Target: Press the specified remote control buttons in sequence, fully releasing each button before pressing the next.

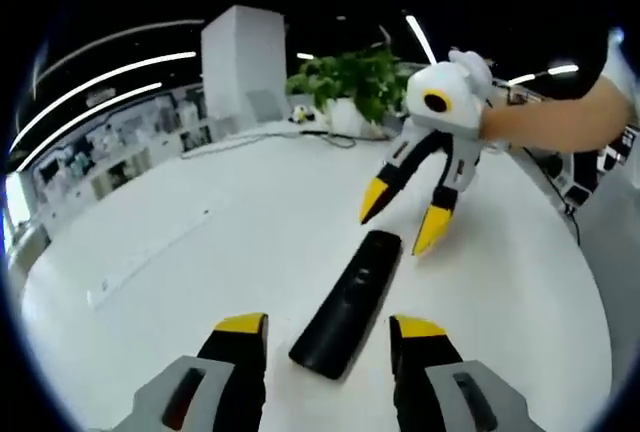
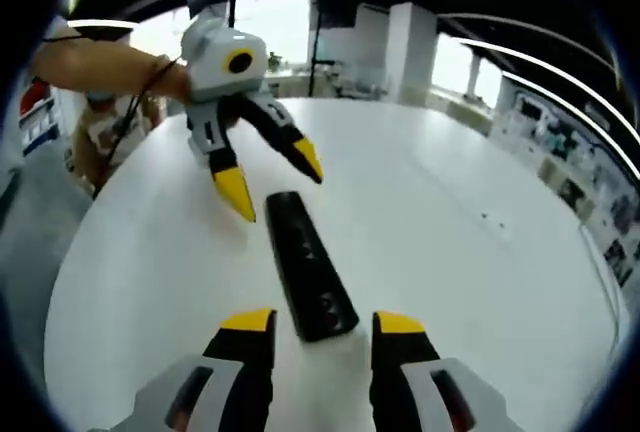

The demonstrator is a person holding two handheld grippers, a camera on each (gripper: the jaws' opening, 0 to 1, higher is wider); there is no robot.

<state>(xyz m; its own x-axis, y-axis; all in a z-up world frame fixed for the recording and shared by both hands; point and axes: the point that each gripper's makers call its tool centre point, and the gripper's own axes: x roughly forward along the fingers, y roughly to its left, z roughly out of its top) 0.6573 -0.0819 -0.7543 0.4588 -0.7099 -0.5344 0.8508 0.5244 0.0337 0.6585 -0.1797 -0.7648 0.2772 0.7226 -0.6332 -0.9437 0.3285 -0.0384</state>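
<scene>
Remote (image 1: 347, 304): black, long and slim, lying flat on the white table (image 1: 200, 252). In the right gripper view the remote (image 2: 308, 266) shows rows of buttons on its upper face, too blurred to tell apart.
Remote's place: between the 2 grippers, which face each other from opposite ends of it. One end lies between the left gripper's yellow tips, the other end just below the right gripper's tips.
Left gripper (image 1: 328, 328): jaws apart, 1 on each side of the remote's near end, with a gap of table showing on both sides. Not clamped. In the right gripper view it (image 2: 278, 178) hangs over the far end of the remote, jaws spread, held by a hand (image 2: 150, 77).
Right gripper (image 2: 322, 322): jaws apart, straddling its own end of the remote without gripping it. In the left gripper view it (image 1: 405, 214) points down at the remote's far end, tips just above or beside it; contact cannot be told.
Table: round, white, bare around the remote.
Background: a green plant (image 1: 355, 77) at the table's far edge, a white pillar (image 1: 242, 57), shelves along the wall and strip lights overhead.
</scene>
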